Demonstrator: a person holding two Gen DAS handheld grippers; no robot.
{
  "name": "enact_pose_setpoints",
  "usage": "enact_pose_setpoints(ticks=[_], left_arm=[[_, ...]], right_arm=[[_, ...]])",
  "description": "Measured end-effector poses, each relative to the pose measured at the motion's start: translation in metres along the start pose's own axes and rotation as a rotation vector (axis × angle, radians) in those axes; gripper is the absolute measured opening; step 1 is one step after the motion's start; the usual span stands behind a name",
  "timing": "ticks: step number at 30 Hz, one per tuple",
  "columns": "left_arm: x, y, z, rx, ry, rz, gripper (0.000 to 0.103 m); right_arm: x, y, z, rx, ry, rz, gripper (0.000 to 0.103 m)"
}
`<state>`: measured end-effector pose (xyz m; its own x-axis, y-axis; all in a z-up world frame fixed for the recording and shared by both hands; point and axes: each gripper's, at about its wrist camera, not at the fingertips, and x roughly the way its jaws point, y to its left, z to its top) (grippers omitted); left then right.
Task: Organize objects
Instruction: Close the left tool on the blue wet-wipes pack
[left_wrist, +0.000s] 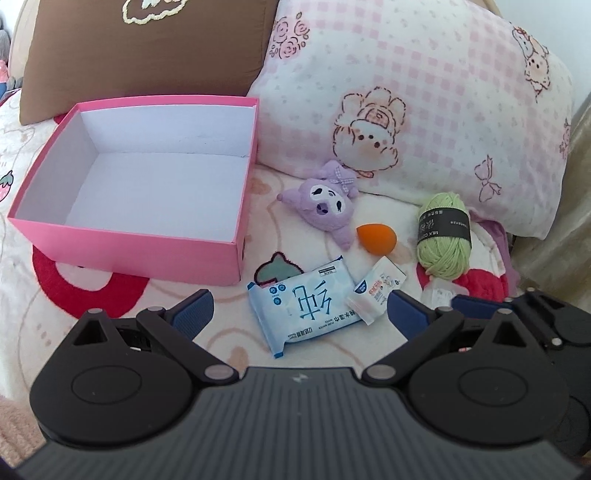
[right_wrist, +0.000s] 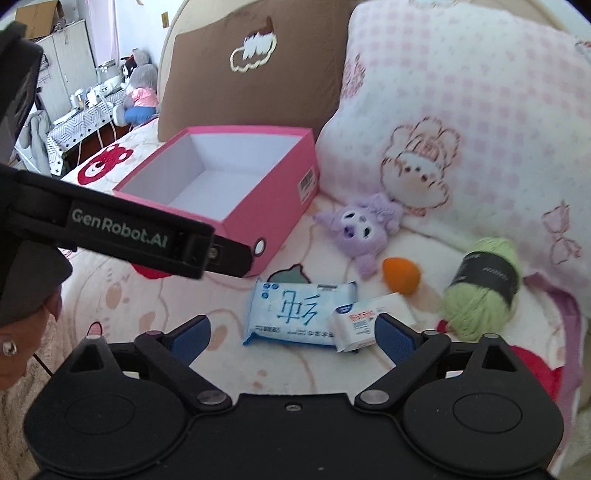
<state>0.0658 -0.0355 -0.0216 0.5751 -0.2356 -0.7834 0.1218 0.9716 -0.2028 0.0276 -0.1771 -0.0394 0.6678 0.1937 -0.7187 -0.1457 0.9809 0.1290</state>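
In the right wrist view the yarn ball (right_wrist: 484, 291) and orange sponge (right_wrist: 400, 275) are motion-blurred. The small tissue pack (left_wrist: 375, 295) hides a corner of the wipes pack (left_wrist: 303, 306). The brown pillow (left_wrist: 147, 51) runs past the top edge.

Both handheld grippers are matte black plastic, the left gripper (left_wrist: 299, 310) ribbed on top. The right gripper (right_wrist: 293, 332) has round pivot discs, silver rivets and ridged blue pads (right_wrist: 393, 338). White "GenRobot.AI" lettering (right_wrist: 120, 229) marks the left one's side.
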Motion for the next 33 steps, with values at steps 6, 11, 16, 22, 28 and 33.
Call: enact_pose_setpoints(ticks=[6, 11, 16, 22, 28, 33], left_arm=[[0.022, 0.01, -0.007, -0.037, 0.029, -0.009, 0.1], [0.038, 0.017, -0.019, -0.05, 0.048, -0.009, 0.1], [0.054, 0.019, -0.029, -0.039, 0.048, 0.001, 0.097], [0.072, 0.02, -0.039, -0.042, 0.056, -0.027, 0.089], [0.089, 0.03, -0.044, -0.079, 0.072, -0.006, 0.081], [0.098, 0.035, -0.047, -0.101, 0.057, 0.001, 0.077]], right_arm=[[0.023, 0.0, -0.001, 0.003, 0.019, 0.017, 0.09], [0.045, -0.005, -0.014, 0.048, 0.045, 0.042, 0.085], [0.063, -0.002, -0.025, 0.013, 0.062, 0.031, 0.052], [0.083, -0.002, -0.03, 0.032, 0.081, 0.029, 0.051], [0.091, -0.013, -0.028, 0.083, 0.074, -0.038, 0.051], [0.092, -0.024, -0.026, 0.111, 0.049, -0.087, 0.054]])
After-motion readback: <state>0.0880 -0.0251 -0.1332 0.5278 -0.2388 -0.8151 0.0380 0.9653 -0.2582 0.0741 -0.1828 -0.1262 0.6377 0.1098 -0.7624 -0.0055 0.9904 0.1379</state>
